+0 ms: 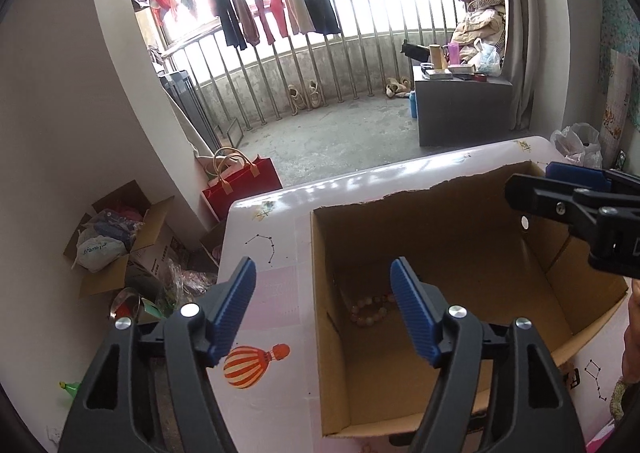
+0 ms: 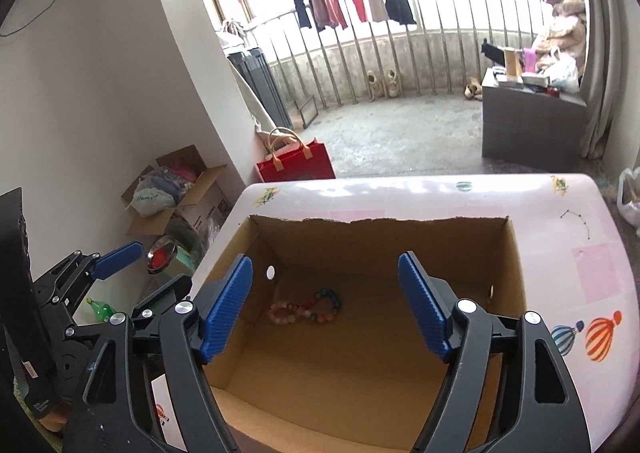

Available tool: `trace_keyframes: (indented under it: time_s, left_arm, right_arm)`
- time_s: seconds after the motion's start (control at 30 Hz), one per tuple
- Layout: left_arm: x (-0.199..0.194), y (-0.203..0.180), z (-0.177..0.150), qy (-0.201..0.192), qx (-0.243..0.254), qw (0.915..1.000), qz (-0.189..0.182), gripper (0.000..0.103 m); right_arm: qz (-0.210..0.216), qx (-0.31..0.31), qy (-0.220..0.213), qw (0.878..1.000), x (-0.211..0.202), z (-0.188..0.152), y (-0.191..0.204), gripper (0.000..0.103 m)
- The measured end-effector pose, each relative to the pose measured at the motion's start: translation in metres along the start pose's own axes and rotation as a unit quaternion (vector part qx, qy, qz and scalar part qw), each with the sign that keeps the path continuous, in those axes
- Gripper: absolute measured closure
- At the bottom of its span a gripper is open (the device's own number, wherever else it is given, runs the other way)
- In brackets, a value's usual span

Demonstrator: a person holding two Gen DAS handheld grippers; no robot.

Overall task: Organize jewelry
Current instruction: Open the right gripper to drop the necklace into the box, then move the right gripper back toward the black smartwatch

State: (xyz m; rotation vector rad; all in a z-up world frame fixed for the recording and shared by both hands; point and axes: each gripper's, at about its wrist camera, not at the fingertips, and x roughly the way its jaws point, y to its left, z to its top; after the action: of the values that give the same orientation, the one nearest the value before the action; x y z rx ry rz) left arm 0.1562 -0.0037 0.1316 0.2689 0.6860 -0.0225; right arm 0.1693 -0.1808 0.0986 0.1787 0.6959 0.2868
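left gripper point(image 1: 323, 311) wide, empty, above the cardboard box point(image 2: 516, 273) | right gripper point(image 2: 325, 307) wide, empty, over the box | beaded bracelets point(image 2: 306, 307) on box floor, left corner | advice: lift both grippers straight clear of the walls

Count: one open cardboard box point(image 2: 516, 253) on one pink table point(image 2: 580, 221), two beaded bracelets point(image 2: 306, 309) lying together on the box floor, two grippers, left point(image 1: 324, 309) and right point(image 2: 326, 309), both empty with jaws spread.
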Motion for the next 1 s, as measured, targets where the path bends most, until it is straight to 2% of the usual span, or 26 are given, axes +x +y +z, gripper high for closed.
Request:
trace_keyframes:
  time_s: [0.2,0.43,0.6,0.73,1.0]
  left_arm:
    - [-0.048,0.014,-0.027,-0.022,-0.010,0.9997,-0.004,0.021]
    - [-0.069,0.025,-0.077,-0.001,-0.032,0.9994,-0.013,0.017]
    - [-0.065,0.025,-0.106,0.023,-0.034,0.9991,-0.012,0.017]
    - [-0.056,0.023,-0.126,0.050,-0.043,0.9978,-0.013,0.017]
    - [-0.029,0.015,-0.159,0.102,-0.078,0.9916,-0.013,0.017]
  right_arm:
    - [0.003,-0.028,-0.038,0.999,-0.045,-0.019,0.023,0.010]
    - [-0.016,-0.061,-0.040,0.997,-0.074,-0.060,0.050,0.008]
    - [-0.020,-0.073,-0.010,0.997,-0.075,-0.107,0.058,0.008]
    - [-0.056,-0.103,0.009,0.993,-0.071,-0.138,0.061,0.008]
    - [-0.086,-0.116,0.043,0.989,-0.060,-0.172,0.054,0.008]
